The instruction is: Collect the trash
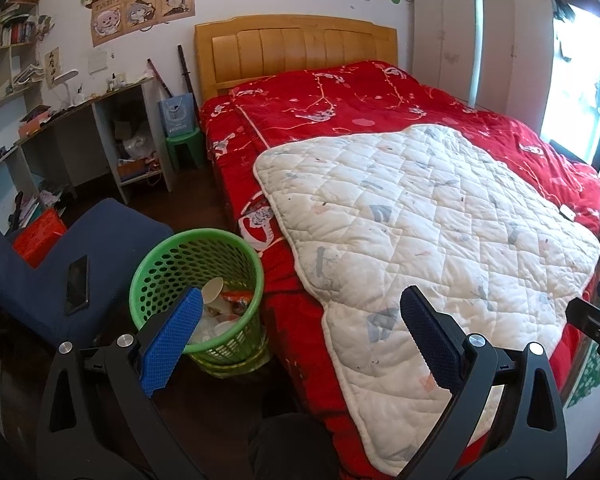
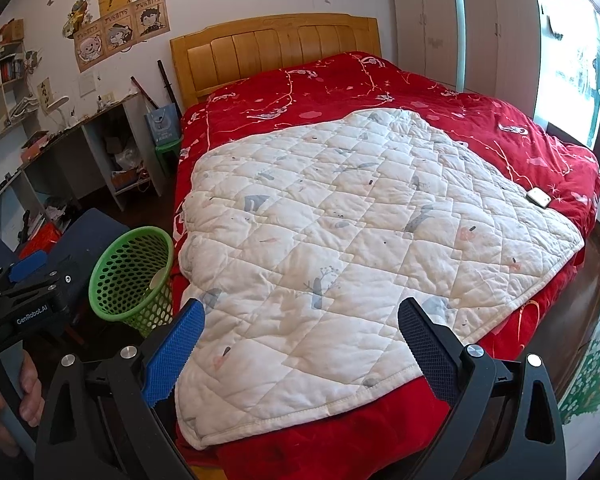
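A green mesh waste basket [image 1: 168, 264] stands on the floor beside the bed and holds a paper cup [image 1: 213, 289], white tissues and an orange wrapper [image 1: 236, 298]. It also shows in the right wrist view [image 2: 134, 280]. My left gripper [image 1: 300, 312] is open and empty, held above the bed's near corner with its left finger over the basket. My right gripper [image 2: 300, 322] is open and empty above the white quilt [image 2: 360, 240]. The left gripper's body shows at the left of the right wrist view [image 2: 32, 296].
A bed with a red cover [image 1: 340, 100] fills the middle. A blue chair [image 1: 100, 248] with a black phone [image 1: 77, 285] stands left of the basket. A cluttered desk [image 1: 80, 120] and a green stool [image 1: 184, 148] line the left wall. A small white object [image 2: 539, 197] lies on the bed.
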Tool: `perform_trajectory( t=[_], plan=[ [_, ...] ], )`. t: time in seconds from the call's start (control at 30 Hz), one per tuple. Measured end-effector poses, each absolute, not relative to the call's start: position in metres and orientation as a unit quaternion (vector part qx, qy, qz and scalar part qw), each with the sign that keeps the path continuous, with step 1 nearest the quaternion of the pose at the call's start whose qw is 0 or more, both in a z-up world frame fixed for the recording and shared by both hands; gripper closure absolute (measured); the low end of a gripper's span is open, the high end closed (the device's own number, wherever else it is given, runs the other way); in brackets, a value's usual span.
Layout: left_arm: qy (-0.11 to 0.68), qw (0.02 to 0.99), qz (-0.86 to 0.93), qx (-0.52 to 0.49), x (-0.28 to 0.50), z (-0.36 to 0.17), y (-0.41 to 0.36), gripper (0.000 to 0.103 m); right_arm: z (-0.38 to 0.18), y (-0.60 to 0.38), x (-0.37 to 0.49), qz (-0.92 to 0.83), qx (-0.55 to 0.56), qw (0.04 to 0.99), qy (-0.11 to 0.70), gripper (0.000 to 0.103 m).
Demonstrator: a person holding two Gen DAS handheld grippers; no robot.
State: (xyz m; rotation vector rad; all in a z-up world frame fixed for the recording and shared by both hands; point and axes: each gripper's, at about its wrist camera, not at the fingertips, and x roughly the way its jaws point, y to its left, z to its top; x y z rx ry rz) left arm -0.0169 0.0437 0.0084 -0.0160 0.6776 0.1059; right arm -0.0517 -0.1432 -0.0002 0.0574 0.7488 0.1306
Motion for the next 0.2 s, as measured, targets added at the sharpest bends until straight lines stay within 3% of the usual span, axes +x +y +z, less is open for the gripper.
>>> perform_trajectory(
  t=[0.2],
  plan=[
    [0.335, 0.941, 0.049, -0.012, -0.0155, 0.0073, 0.0436, 0.005, -0.0017, -0.1436, -0.0533, 0.061, 0.031, 0.928, 0.366, 0.009]
  ],
)
